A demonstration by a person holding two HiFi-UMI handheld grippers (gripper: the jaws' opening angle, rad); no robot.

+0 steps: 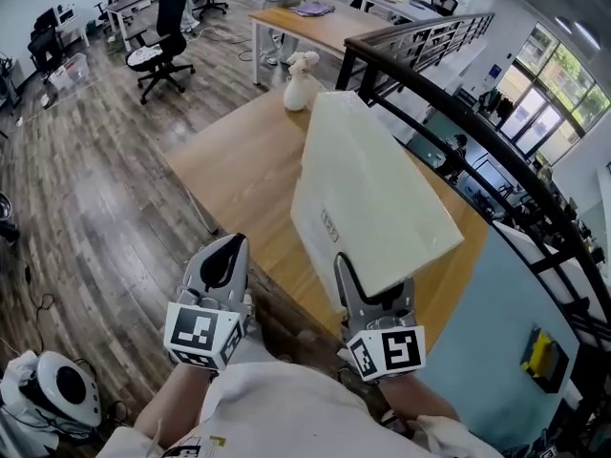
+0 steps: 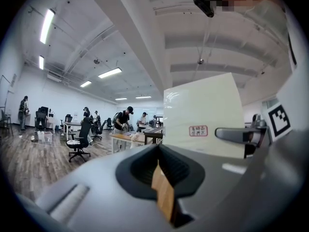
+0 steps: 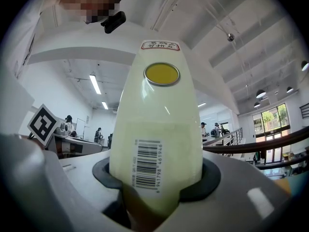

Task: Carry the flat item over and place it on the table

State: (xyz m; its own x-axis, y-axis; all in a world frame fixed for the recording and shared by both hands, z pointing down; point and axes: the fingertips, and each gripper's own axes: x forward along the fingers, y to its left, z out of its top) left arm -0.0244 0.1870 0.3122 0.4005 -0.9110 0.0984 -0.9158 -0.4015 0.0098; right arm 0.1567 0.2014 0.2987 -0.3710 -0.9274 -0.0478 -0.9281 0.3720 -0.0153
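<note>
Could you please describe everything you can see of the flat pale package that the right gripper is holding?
The flat package is a thin, pale cream rectangle with a smooth, slightly glossy skin that looks like plastic film. It carries a barcode label, a round yellow sticker and a small red-bordered label. The right gripper is shut on its near short edge, one of the fingers lying over its top face. It slants up and away above the wooden table, apparently touching nothing else.

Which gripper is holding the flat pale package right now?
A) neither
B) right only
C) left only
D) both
B: the right gripper is clamped on the barcode end of the package, while the left gripper holds nothing.
</note>
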